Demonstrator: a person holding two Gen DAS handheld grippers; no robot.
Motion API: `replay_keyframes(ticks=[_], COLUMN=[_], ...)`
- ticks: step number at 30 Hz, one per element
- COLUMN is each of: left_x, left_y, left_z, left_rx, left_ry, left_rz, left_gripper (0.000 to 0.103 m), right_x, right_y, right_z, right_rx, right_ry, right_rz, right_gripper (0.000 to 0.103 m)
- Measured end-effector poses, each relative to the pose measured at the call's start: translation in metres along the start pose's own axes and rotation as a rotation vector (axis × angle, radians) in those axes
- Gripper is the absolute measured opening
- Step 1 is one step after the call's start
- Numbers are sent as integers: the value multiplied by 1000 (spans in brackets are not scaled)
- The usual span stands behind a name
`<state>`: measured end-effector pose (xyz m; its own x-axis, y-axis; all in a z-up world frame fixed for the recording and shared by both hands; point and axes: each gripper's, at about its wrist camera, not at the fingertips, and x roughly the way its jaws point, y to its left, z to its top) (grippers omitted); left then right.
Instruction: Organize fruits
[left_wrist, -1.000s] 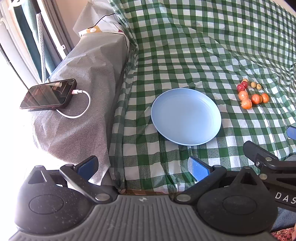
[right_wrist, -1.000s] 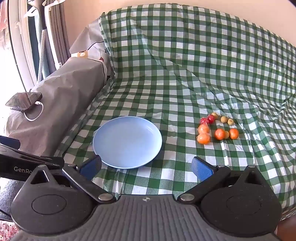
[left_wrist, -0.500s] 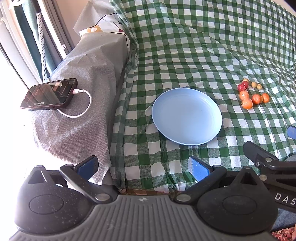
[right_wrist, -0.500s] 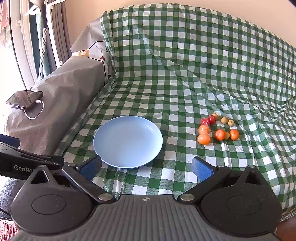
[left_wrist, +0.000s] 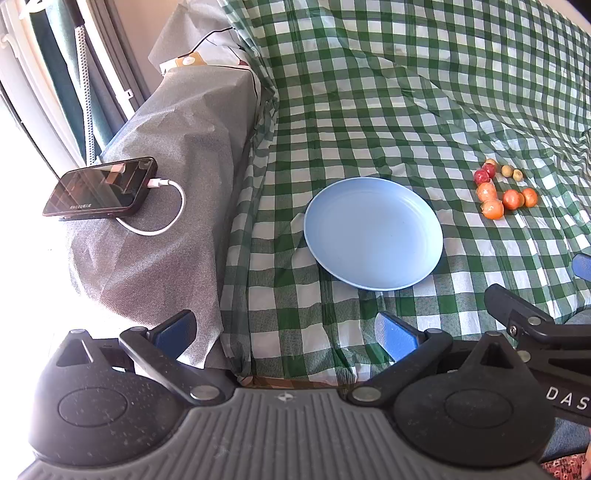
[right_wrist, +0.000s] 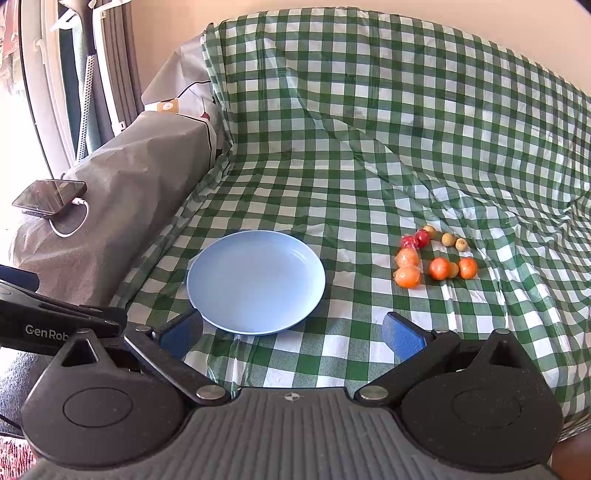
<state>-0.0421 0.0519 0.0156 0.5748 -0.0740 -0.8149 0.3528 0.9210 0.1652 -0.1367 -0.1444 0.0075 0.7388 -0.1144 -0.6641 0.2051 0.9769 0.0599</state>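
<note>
An empty light blue plate lies on the green checked cloth. To its right lies a cluster of small fruits: several orange ones, two red ones and several small yellow-green ones. My left gripper is open and empty, near the front edge, left of the plate. My right gripper is open and empty, just in front of the plate, well short of the fruits.
A grey covered armrest rises at the left with a phone and a white charging cable on it. The checked cloth climbs the backrest behind. Curtains and a window stand at the far left.
Both grippers have crept slightly; the plate and fruits shifted only a little in view. Both grippers stay open and empty.
</note>
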Motion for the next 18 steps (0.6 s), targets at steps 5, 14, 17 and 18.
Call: replay_keyframes(ticks=[5, 14, 17, 18], left_x=[0, -3, -5, -6], left_y=[1, 0, -1, -3], left_z=[0, 0, -1, -1], left_rx=[0, -1, 3, 5], left_ry=[-2, -2, -1, 1], left_rz=[0, 2, -1, -3], left_gripper=[103, 103, 103, 103], right_x=[2, -4, -4, -4], right_y=[-1, 2, 2, 1], right_z=[2, 0, 0, 0], right_rx=[2, -1, 4, 6], right_ry=[6, -5, -9, -13], right_rz=[3, 4, 4, 4], right_gripper=[103, 103, 103, 103])
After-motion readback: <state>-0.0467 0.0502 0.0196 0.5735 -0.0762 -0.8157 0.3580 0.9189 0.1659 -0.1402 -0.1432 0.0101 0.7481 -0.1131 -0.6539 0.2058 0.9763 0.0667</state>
